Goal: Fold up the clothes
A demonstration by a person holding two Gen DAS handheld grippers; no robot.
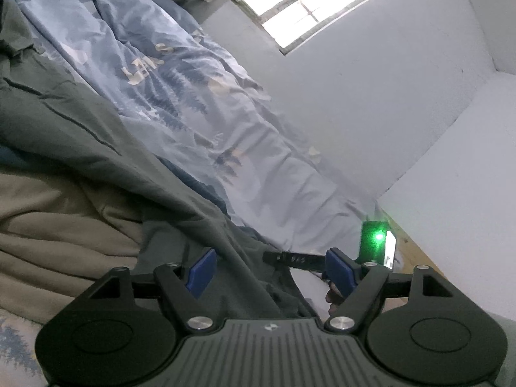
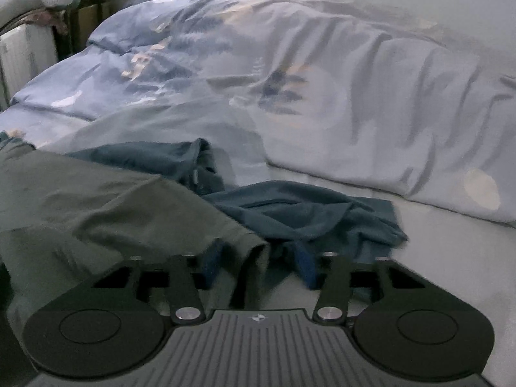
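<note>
Bedroom, laundry mid-sort: at far left of the left wrist view a beige garment (image 1: 48, 213) lies rumpled on the bed, w/ a grey-green garment (image 1: 80, 122) draped over it and running down between the blue pads of the left hand-held gripper (image 1: 269, 272). Its jaws stand wide apart; cloth passes through the gap but isn't pinched. Behind, a blue printed duvet (image 1: 180, 90) is heaped toward the window (image 1: 309, 6); a small black device w/ a green light (image 1: 374, 238) sits near the bed's edge at right.

Right wrist view: the same grey-green garment (image 2: 106, 206) fills the left, its hem corner lying in the mouth of the right hand-held gripper (image 2: 258, 264), jaws also apart, nothing clamped. Just right, a dark teal garment (image 2: 306, 213) lies crumpled on the pale sheet (image 2: 451, 258), partly under the grey-green one.

Progress, judged: no neat folded stack visible; all three pieces lie loose & creased, so folding looks largely still to do
</note>
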